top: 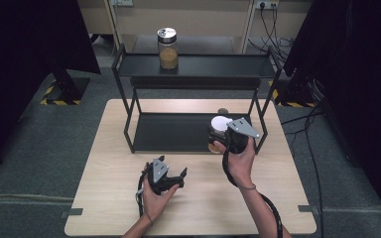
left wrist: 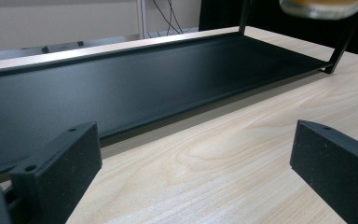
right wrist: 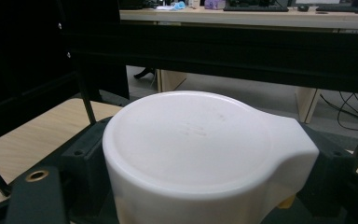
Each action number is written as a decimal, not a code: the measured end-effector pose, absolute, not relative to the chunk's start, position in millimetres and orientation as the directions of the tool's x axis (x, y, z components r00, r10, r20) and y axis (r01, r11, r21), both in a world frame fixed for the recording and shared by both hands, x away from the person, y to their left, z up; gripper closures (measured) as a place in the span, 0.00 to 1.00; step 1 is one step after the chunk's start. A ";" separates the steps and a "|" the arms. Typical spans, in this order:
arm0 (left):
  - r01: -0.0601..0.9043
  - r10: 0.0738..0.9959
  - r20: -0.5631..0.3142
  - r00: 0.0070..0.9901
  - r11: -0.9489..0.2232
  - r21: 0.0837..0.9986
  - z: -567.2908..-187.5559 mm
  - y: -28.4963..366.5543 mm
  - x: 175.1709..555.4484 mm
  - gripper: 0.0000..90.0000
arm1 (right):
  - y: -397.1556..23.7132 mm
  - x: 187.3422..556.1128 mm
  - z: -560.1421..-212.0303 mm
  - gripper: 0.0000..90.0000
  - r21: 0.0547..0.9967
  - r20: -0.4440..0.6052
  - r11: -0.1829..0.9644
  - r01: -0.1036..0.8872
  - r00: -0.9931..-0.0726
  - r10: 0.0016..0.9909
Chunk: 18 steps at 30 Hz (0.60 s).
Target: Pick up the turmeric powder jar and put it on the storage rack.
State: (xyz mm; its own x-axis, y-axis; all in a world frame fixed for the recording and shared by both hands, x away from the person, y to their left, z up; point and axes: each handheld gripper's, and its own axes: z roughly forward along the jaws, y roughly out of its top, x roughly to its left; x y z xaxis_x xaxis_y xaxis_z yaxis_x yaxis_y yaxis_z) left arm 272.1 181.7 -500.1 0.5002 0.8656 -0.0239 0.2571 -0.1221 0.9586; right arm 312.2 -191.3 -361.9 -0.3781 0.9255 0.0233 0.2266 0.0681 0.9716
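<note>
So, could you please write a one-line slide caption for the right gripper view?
Right gripper clamped on a white-lidded jar, lifted before the black two-tier rack.

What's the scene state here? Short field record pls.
right gripper: shut on white-lidded jar, held above the rack's lower shelf
left gripper: open, nothing between jaws, low over wooden table
upper shelf: metal-lidded jar with brown contents, upright
rack: black, two tiers, at the far side of the table
</note>
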 end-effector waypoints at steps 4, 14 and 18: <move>0.260 0.866 -0.027 0.499 -0.120 0.958 -500.0 181.6 272.3 0.01 | -192.7 314.2 -349.0 0.22 0.971 0.030 0.064 0.231 -0.381 0.924; 0.259 0.866 -0.029 0.499 -0.118 0.959 -500.2 182.0 272.3 0.01 | -193.4 319.9 -317.4 0.22 0.969 0.041 0.055 0.241 -0.376 0.926; 0.262 0.866 -0.029 0.499 -0.119 0.958 -499.6 181.7 272.5 0.01 | -193.8 322.7 -304.8 0.22 0.967 0.048 0.052 0.248 -0.380 0.924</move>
